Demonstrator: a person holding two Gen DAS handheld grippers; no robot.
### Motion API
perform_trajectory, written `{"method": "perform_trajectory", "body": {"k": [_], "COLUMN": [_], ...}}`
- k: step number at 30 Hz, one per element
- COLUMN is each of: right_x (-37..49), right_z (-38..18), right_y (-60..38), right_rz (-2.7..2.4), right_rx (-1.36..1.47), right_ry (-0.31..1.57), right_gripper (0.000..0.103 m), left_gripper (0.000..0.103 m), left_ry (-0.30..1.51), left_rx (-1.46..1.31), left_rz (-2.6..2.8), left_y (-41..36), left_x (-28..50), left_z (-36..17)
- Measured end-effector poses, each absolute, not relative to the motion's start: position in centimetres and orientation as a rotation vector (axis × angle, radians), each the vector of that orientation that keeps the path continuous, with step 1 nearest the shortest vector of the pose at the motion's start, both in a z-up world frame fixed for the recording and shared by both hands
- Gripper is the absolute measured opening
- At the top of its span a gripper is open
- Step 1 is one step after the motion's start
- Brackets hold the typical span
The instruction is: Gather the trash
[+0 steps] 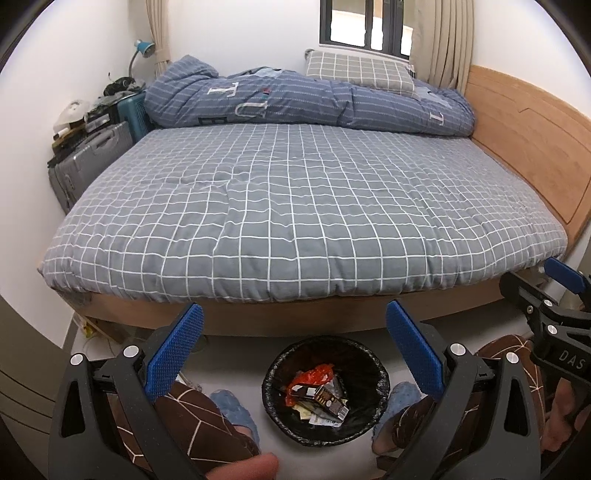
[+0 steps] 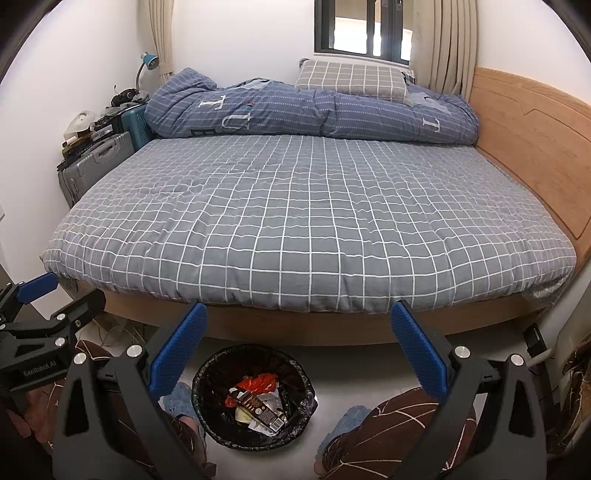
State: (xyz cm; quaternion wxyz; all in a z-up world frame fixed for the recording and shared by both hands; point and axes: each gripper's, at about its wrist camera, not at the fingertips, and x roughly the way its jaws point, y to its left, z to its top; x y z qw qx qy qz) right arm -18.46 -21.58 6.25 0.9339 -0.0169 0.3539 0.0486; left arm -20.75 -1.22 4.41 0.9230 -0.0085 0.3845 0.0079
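Setting: bedroom seen from the foot side of a bed (image 1: 295, 206) covered by a grey sheet with a white grid; both cameras look over the bed from low down.
Trash bin: a round bin with a black liner (image 1: 325, 387) stands on the pale floor just in front of the bed frame, between the person's two knees; in the right wrist view it shows as well (image 2: 255, 395).
Trash: wrappers lie inside the bin, a crumpled red-orange one (image 1: 310, 374) on top of a dark wrapper with gold print and a barcode (image 1: 327, 400); the print is too small to read.
Left gripper: the left gripper (image 1: 295, 343) hovers above the bin, its blue textured fingers (image 1: 175, 350) spread wide with nothing between them.
Right gripper: the right gripper (image 2: 295, 343) is also above the bin, jaws wide apart and empty.
Writing on the tools: the left wrist view shows the right tool's black body marked "DAS"; the right wrist view shows the left tool's body marked "GenRobot.AI".
Person: knees in brown trousers with thin pale lines (image 2: 399, 417) and blue slippers (image 1: 236, 410) either side of the bin.
Duvet: a blue striped duvet (image 1: 314, 99) is bundled along the far edge of the bed, with large pale letters "T" and "U" readable on it.
Pillow: a grey checked pillow (image 1: 358, 72) rests on the duvet below the window (image 1: 365, 24).
Headboard: a wooden headboard (image 1: 532, 144) runs along the right side.
Left corner: a grey suitcase (image 1: 88, 162), a teal case behind it and a blue desk lamp (image 1: 142, 50) stand beside the bed.
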Motion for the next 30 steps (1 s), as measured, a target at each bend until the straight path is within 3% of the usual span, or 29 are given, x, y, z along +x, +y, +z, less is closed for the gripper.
{"method": "perform_trajectory", "body": {"k": [30], "right_x": [-18.55], "right_z": [6.08], "right_y": [-21.47], "right_rz": [0.095], "right_rx": [-0.029], "right_ry": [0.726], "right_gripper": [0.096], "left_gripper": [0.097], "left_ry": [0.788], "left_rx": [-0.023], "left_rz": [0.011], "left_y": [-1.04], "left_x": [-20.87], "left_z": [3.84]}}
